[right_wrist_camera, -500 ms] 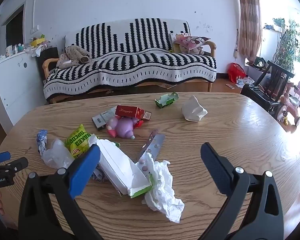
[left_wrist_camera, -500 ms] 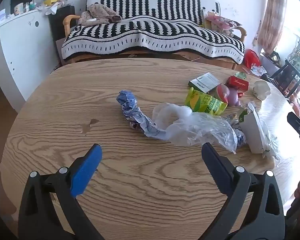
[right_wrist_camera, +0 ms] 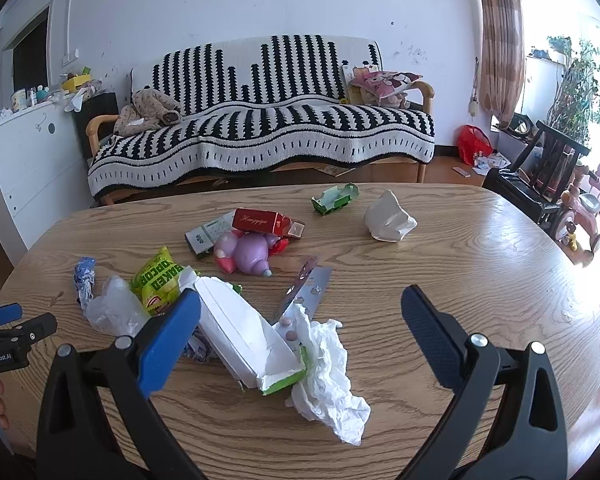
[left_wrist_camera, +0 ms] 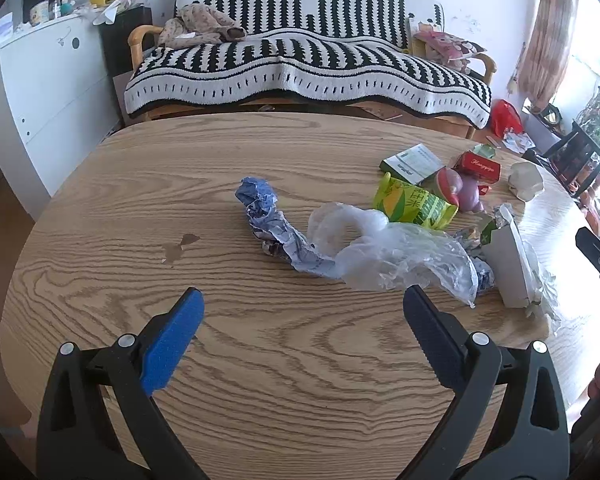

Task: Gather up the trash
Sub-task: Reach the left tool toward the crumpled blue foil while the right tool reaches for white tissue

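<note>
Trash lies on an oval wooden table. In the left wrist view a crumpled blue wrapper and a clear plastic bag lie just beyond my open, empty left gripper. A green snack bag is behind them. In the right wrist view my open, empty right gripper hovers above a white carton and a crumpled white tissue. A silver blister pack, a purple toy bottle, a red box, a green carton and a white paper wad lie farther back.
A striped sofa stands behind the table. A white cabinet is at the left. A black chair and a pink ride-on toy stand at the right. The left gripper shows at the left edge of the right wrist view.
</note>
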Demonstrator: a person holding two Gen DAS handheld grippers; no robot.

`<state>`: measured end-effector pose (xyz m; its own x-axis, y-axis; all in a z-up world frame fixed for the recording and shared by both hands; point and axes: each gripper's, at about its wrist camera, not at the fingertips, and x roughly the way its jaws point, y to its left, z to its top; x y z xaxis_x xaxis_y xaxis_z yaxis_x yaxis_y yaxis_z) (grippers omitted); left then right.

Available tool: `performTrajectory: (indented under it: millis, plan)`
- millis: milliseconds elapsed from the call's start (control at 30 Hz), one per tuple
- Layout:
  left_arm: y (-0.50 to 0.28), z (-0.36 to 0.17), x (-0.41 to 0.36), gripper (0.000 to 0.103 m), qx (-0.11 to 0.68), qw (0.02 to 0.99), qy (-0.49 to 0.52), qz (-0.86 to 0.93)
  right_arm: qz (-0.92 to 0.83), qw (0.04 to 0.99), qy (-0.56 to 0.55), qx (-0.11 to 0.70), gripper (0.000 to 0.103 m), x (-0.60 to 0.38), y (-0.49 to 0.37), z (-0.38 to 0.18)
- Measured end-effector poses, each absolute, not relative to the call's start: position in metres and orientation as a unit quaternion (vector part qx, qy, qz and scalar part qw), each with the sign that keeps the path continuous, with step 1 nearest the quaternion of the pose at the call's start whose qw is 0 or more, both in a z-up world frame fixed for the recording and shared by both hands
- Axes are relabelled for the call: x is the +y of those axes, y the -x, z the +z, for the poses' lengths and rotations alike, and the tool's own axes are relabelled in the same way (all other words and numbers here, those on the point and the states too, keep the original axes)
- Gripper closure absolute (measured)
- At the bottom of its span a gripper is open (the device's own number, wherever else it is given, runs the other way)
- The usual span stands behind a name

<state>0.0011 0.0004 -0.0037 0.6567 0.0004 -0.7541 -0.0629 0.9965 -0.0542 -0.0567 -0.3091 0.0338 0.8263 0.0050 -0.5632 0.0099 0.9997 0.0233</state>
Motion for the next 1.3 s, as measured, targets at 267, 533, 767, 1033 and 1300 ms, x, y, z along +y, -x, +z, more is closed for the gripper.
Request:
performTrajectory:
  millis: [267, 533, 767, 1033, 1300]
  plan:
    - [-0.001, -0.006, 0.002, 0.006, 0.41, 0.911, 0.04, 0.017, -0.001, 0.956, -0.011, 0.294, 0.006, -0.308, 0.057, 0.033]
    - [-0.002, -0.007, 0.004, 0.006, 0.412, 0.91, 0.05, 0.015, -0.002, 0.956, -0.01, 0.293, 0.006, -0.307, 0.056, 0.033]
    - [-0.003, -0.009, 0.009, 0.006, 0.407, 0.911, 0.065, 0.007, 0.003, 0.954, -0.007, 0.301, 0.006, -0.307, 0.058, 0.032]
    - [0.001, -0.011, 0.036, 0.006, 0.401, 0.912, 0.083, 0.022, 0.01, 0.936, 0.029, 0.352, 0.006, -0.298, 0.049, 0.026]
    - [-0.002, -0.02, 0.047, 0.006, 0.418, 0.905, 0.072, 0.039, -0.013, 0.953, 0.026, 0.303, 0.006, -0.315, 0.055, 0.029]
